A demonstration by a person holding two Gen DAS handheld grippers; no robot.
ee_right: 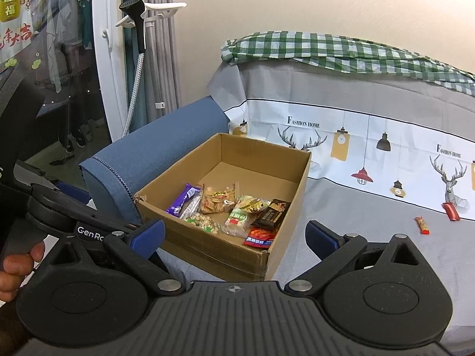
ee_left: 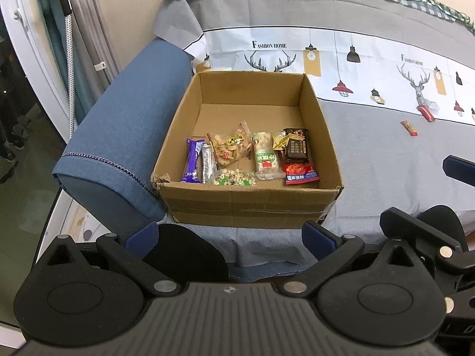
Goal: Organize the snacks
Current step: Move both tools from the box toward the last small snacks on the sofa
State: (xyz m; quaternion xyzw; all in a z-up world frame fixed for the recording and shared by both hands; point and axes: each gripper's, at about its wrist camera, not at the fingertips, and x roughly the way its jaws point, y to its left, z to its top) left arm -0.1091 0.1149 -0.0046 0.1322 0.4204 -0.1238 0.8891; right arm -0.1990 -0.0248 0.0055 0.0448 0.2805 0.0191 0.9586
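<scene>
An open cardboard box [ee_left: 249, 204] sits on a grey cloth-covered surface and holds several snack packets, among them a purple bar [ee_left: 193, 160], a green-labelled packet [ee_left: 265, 157] and a red packet [ee_left: 299, 173]. The box also shows in the right wrist view [ee_right: 213, 249]. Two small red snacks lie loose on the cloth at the right: one [ee_left: 409, 127] [ee_right: 422, 225] nearer, one [ee_left: 425, 113] [ee_right: 450, 210] farther. My left gripper [ee_left: 231, 237] is open and empty, just in front of the box. My right gripper [ee_right: 234, 234] is open and empty, in front of the box's right corner.
A blue cushion [ee_left: 124, 136] lies against the box's left side. A green checked cloth [ee_right: 341, 50] drapes the top of the backrest. A white rack and curtains [ee_right: 142, 59] stand at the left. The other gripper and a hand [ee_right: 17, 255] show at the left edge.
</scene>
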